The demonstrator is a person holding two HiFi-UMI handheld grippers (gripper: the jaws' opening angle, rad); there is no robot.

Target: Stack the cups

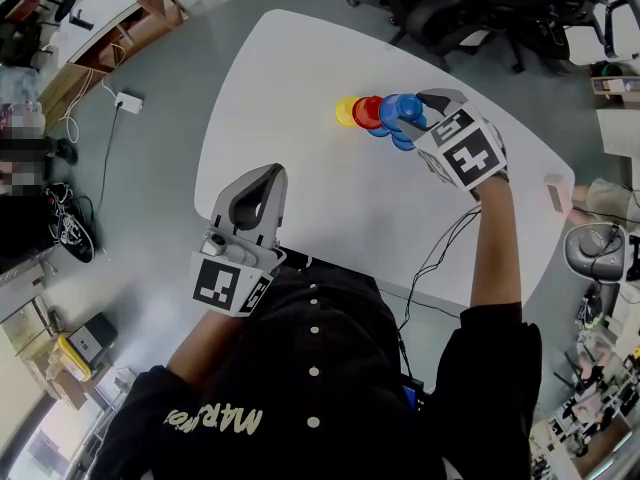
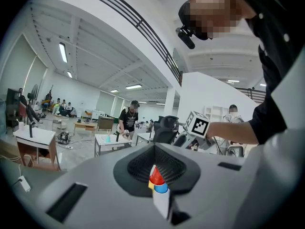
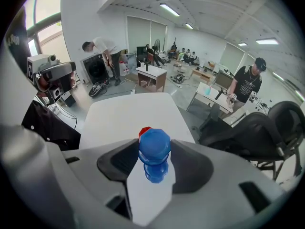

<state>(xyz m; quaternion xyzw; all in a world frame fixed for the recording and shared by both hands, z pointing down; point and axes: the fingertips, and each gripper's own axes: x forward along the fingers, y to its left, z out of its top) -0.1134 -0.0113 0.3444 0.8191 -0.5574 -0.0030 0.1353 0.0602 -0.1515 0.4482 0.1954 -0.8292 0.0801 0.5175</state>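
Note:
A yellow cup (image 1: 346, 111) and a red cup (image 1: 368, 112) stand side by side at the far side of the white table (image 1: 300, 88). My right gripper (image 1: 410, 118) is shut on a blue cup (image 1: 395, 108), just right of the red one. In the right gripper view this blue cup (image 3: 154, 146) sits base-up between the jaws, over a second blue cup (image 3: 156, 171), with the red cup (image 3: 144, 131) behind. My left gripper (image 1: 262, 180) hovers at the table's near left edge, its jaws together and nothing in them. Through its narrow slit the red cup (image 2: 156, 177) shows far off.
Black office chairs (image 1: 470, 8) stand beyond the table's far edge. A wooden shelf (image 1: 120, 18) and cables lie on the floor at the left. A cable (image 1: 440, 253) hangs from my right gripper over the table's near edge. People stand at desks in the background.

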